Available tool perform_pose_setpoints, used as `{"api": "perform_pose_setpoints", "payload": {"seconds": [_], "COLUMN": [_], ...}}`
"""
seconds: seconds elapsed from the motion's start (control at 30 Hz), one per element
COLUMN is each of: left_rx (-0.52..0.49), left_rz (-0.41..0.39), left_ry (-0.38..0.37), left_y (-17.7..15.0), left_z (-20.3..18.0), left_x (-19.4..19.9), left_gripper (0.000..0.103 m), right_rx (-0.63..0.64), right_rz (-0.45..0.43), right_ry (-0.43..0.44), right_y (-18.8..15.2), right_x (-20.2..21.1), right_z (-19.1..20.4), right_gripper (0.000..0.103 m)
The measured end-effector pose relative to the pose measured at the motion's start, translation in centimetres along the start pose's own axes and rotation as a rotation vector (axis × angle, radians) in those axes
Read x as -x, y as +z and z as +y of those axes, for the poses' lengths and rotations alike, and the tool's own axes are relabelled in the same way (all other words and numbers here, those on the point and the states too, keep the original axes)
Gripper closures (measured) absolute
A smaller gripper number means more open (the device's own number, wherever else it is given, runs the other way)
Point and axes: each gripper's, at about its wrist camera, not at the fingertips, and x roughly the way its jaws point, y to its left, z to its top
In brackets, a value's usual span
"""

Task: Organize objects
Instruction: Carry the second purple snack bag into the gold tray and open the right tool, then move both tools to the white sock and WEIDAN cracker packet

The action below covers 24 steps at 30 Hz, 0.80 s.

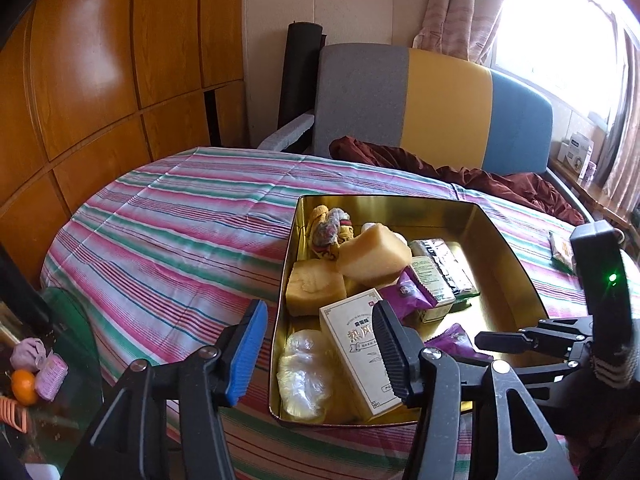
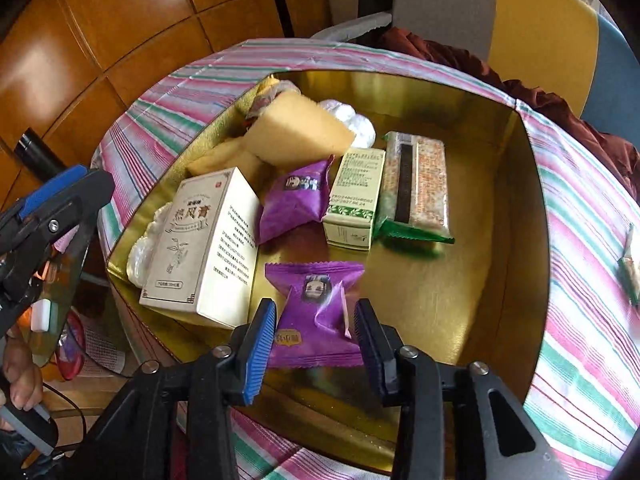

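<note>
- Setting: gold tin [image 2: 516, 208] sits on striped cloth [image 1: 168, 224] over a table; you hold one gripper per hand, both near the tin's front edge.
- Right gripper [image 2: 315, 330]: fingers spread, pads either side of a purple sachet [image 2: 316, 312] lying on the tin floor near the front wall. Pads look close to the wrapper, but contact can't be confirmed; read as open, nothing clamped.
- Left gripper [image 1: 320, 344]: fingers wide apart, empty; blue pad hangs over the cloth outside the tin, black pad over the tin's left-front part, in front of the white carton [image 1: 356, 344].
- Progress (judgement): most items are already inside the tin, so you're late in the job. Left to do: one green-edged packet [image 2: 631, 276] lies on the cloth right of the tin, well apart from it; probably the last piece to collect.
- Count inside tin, as far as visible:
  - purple sachets: 2 (front one, plus second sachet [image 2: 296, 200] mid-tin)
  - cartons: 2 (white carton, small green box [image 2: 354, 200])
  - clear grain bar w/ green end [image 2: 416, 188]: 1
  - yellow sponge blocks [image 1: 374, 260]: at least 2, stacked at back left
  - crumpled clear plastic [image 1: 304, 376]: 1 wad front left; white wad at back also seen, so 2
  - bundled cloth [image 1: 330, 228]: 1, back corner
- Outside tin: 1 packet.
</note>
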Motion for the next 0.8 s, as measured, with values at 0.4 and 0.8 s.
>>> {"api": "perform_pose_setpoints", "payload": {"seconds": [0.4,0.8], "left_rx": [-0.107,-0.251], "left_rz": [-0.009,0.005], "left_ry": [-0.069,-0.174], "left_y": [0.8,1.4], "left_z": [-4.6,-12.2], "left_x": [0.4,-0.7], "left_gripper": [0.047,0.045], "right_rx": [-0.155,-0.461], "right_rz": [-0.141,-0.166], "right_ry": [-0.109,-0.287], "right_y": [-0.9,-4.6], "right_x": [6.2,11.3], "right_z": [-7.2,-20.6], "right_gripper": [0.062,0.058]}}
